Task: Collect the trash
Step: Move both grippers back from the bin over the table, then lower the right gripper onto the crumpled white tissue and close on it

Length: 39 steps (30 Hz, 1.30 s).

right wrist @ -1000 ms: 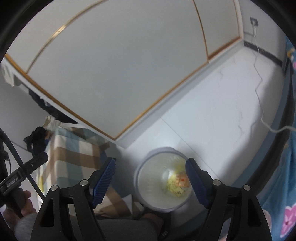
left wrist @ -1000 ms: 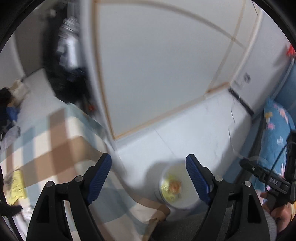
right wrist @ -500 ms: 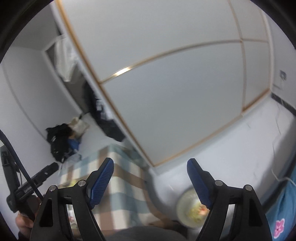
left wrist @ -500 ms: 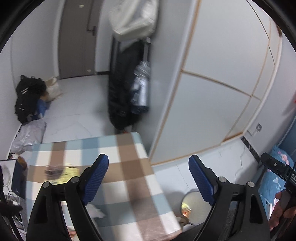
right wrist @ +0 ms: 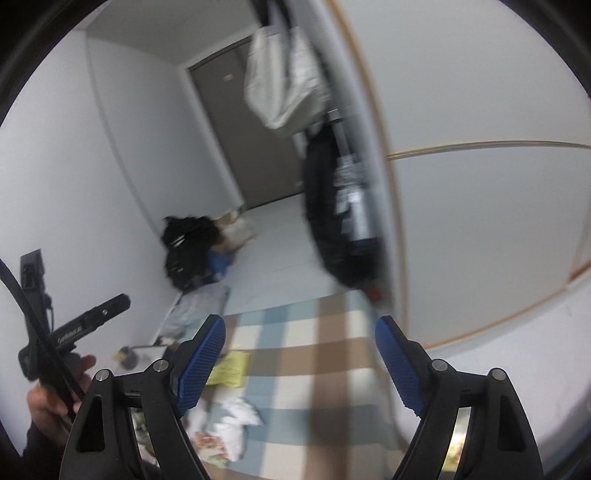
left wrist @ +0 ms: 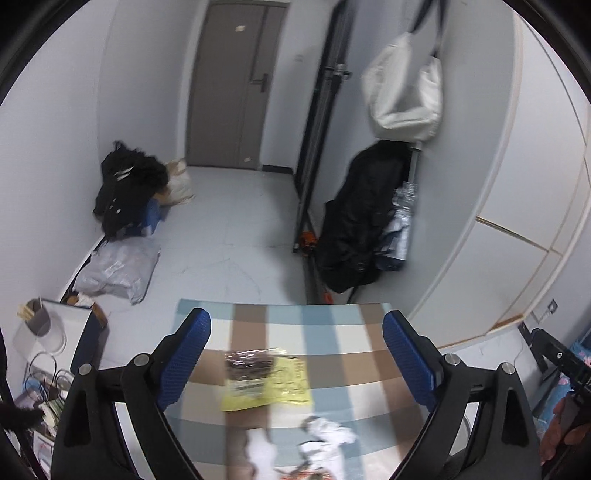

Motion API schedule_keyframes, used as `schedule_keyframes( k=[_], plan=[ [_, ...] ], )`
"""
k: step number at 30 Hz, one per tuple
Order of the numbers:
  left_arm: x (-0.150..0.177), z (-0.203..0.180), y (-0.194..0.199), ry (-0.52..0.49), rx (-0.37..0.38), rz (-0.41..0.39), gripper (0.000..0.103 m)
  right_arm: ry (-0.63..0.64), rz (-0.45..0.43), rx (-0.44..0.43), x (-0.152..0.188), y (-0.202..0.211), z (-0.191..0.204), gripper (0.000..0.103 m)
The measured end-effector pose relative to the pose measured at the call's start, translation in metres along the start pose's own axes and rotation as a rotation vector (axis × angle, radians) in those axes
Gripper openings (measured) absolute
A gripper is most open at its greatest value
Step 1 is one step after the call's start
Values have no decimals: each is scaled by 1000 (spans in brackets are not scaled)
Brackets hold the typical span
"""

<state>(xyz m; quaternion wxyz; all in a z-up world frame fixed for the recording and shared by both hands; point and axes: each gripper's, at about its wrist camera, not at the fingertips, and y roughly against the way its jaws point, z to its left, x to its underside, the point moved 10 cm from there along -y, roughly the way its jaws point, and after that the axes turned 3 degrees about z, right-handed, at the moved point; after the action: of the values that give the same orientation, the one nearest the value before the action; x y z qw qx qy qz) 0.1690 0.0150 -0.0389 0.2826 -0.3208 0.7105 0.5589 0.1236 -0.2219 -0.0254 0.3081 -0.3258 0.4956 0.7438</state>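
A grey door point(left wrist: 236, 81) stands shut at the far end of the pale floor point(left wrist: 236, 236). A black bag point(left wrist: 127, 188) slumps against the wall beside a grey plastic parcel point(left wrist: 118, 267). A white bag point(left wrist: 404, 92) hangs above a black coat point(left wrist: 360, 218), next to white cupboard doors point(left wrist: 517, 206).

Yellow wrapper point(left wrist: 269, 386) flat on checked cloth, dark clear packet point(left wrist: 249, 363) overlapping it; crumpled white tissues point(left wrist: 328, 437) nearer camera.

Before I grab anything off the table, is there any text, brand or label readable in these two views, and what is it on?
None is readable.
Yellow wrapper on the checked tablecloth: dark print, too blurred.
Its white label patch: too small.
Black handle of the other hand-held gripper, right wrist view: pale lettering, smeared.
Small sign on the door: too small.
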Motion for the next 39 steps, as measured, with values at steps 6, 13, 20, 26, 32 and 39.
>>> schedule_keyframes(
  k=[6, 13, 20, 26, 32, 39],
  plan=[
    [18, 41, -20, 85, 13, 61, 93, 87, 54, -18, 9, -46, 46, 84],
    [39, 84, -35, 182, 21, 146, 93, 169, 146, -50, 29, -110, 87, 84],
    [45, 117, -33, 206, -17, 157, 93, 186, 246, -75, 66, -161, 97, 83],
    [61, 129, -44, 274, 16, 224, 92, 226, 313, -96, 99, -183, 102, 83],
    [60, 122, -46, 261, 25, 226, 92, 254, 424, -144, 133, -191, 110, 83],
    [65, 118, -46, 252, 22, 243, 92, 240, 486, -139, 153, -193, 105, 83]
  ],
)
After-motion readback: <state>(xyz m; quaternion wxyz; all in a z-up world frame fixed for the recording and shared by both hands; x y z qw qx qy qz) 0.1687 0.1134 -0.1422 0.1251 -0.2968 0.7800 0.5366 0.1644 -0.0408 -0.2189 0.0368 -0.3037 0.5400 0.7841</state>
